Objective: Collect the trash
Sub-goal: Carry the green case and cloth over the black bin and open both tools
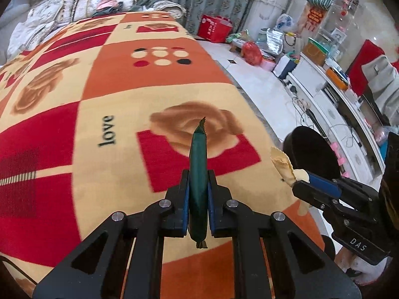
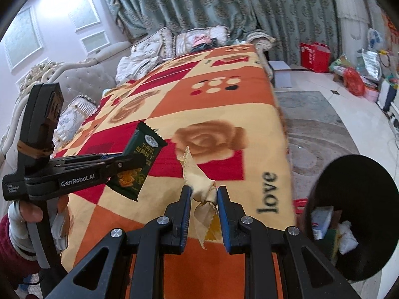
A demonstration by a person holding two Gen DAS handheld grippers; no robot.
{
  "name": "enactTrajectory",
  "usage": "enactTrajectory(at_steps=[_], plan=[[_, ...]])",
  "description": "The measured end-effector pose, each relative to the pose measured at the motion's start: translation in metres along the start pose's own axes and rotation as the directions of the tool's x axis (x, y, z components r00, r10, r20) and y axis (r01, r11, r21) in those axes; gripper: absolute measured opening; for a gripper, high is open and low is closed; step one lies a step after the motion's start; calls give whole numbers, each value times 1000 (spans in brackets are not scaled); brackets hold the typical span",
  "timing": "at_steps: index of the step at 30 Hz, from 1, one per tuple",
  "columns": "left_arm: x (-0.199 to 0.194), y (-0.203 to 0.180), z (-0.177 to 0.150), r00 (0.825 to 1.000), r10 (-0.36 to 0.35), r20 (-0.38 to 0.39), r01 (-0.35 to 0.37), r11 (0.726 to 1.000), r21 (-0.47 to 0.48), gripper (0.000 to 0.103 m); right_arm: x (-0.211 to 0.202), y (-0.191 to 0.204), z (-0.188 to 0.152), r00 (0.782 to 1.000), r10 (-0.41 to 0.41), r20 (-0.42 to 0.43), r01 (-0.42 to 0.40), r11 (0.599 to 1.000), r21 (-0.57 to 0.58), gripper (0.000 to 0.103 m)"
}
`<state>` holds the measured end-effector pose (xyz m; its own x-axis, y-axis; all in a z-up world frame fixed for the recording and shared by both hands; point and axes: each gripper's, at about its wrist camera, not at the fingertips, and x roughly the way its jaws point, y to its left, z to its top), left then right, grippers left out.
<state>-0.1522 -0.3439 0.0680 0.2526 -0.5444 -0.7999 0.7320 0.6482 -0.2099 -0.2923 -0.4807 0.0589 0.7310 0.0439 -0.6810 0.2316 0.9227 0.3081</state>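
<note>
The left gripper (image 1: 198,186) holds a snack wrapper (image 1: 198,164) above the blanket (image 1: 112,79), and the right gripper (image 2: 204,194) beside it holds a crumpled wrapper (image 2: 199,182). The bin (image 2: 354,214) stands on the floor just right of the bed, with trash inside. Pillows (image 2: 199,39) lie at the far end.

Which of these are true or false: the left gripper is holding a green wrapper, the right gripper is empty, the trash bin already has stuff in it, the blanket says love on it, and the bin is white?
1. The left gripper holds a dark green snack wrapper. True.
2. The right gripper is empty. False: it is shut on a crumpled beige wrapper.
3. The trash bin already has trash inside. True: white and pale scraps show in it.
4. The blanket carries the word love. True.
5. The bin is white. False: it is black.
</note>
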Motion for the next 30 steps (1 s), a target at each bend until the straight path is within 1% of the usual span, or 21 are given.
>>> enactTrajectory(at_steps=[9, 17, 23, 30], plan=[[17, -53, 9, 999, -43, -13, 44, 997, 66, 10, -24, -42, -7, 998, -55, 24, 53, 996, 67, 20], [36, -100, 19, 995, -89, -34, 93, 989, 119, 10, -45, -89, -15, 993, -115, 38, 108, 982, 155, 20], [54, -133, 26, 988, -140, -62, 147, 980, 135, 10, -59, -124, -23, 985, -164, 46, 150, 963, 226, 20], [83, -170, 35, 972, -206, -115, 220, 968, 121, 10, -69, -162, -28, 976, -215, 38, 193, 931, 311, 20]])
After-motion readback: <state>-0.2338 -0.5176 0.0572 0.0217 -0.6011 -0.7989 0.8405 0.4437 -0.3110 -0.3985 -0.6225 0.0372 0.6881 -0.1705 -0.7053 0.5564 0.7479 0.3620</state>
